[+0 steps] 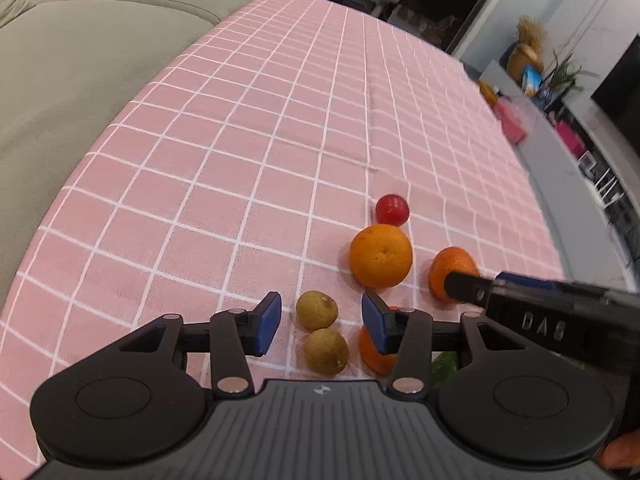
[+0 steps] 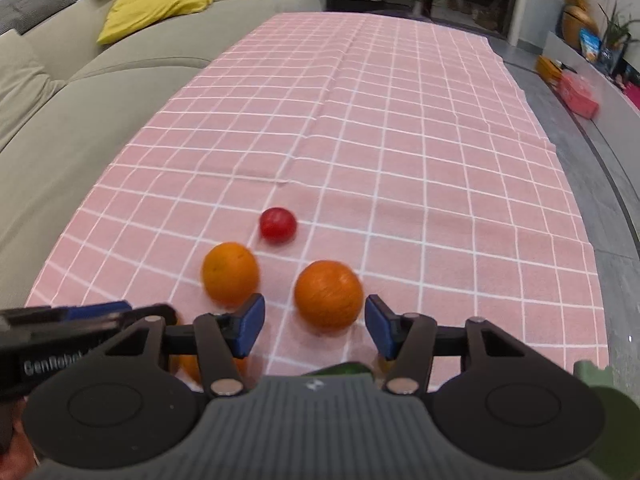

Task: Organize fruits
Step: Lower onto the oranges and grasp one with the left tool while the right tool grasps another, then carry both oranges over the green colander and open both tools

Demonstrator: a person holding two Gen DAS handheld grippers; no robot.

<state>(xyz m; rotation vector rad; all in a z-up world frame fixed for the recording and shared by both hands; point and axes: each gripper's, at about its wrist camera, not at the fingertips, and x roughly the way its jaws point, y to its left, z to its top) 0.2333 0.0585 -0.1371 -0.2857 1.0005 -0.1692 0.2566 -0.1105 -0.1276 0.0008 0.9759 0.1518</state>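
Nearest the left wrist camera, the left gripper (image 1: 320, 322) is seen with its blue-padded jaws spread wide and nothing clamped between them. Two small brownish-green fruits lie in the gap: the upper brown fruit (image 1: 317, 310) is level with the fingertips, and the lower brown fruit (image 1: 326, 351) lies just beneath it, touching or nearly so. A partly hidden orange (image 1: 372, 356) is seen behind the right-hand pad. Farther out, a large orange (image 1: 381, 256) rests on the pink checked tablecloth (image 1: 240, 140), with a small red fruit (image 1: 392, 209) just beyond it. To the right, a second orange (image 1: 452, 270) is partly covered by a finger of the right gripper, which reaches in from the edge of the view.

In the right wrist view, the right gripper (image 2: 315, 325) is likewise held wide open and grips nothing. The second orange (image 2: 329, 294) sits between its fingertips, slightly ahead; whether a pad touches it cannot be told. The large orange (image 2: 230, 273) lies just left of the left pad, and the red fruit (image 2: 278, 224) is set beyond both. Something green (image 2: 344, 369) is glimpsed at the gripper's base, too hidden to identify. A beige sofa (image 2: 60, 120) with a yellow cushion (image 2: 156, 4) borders the table on the left.
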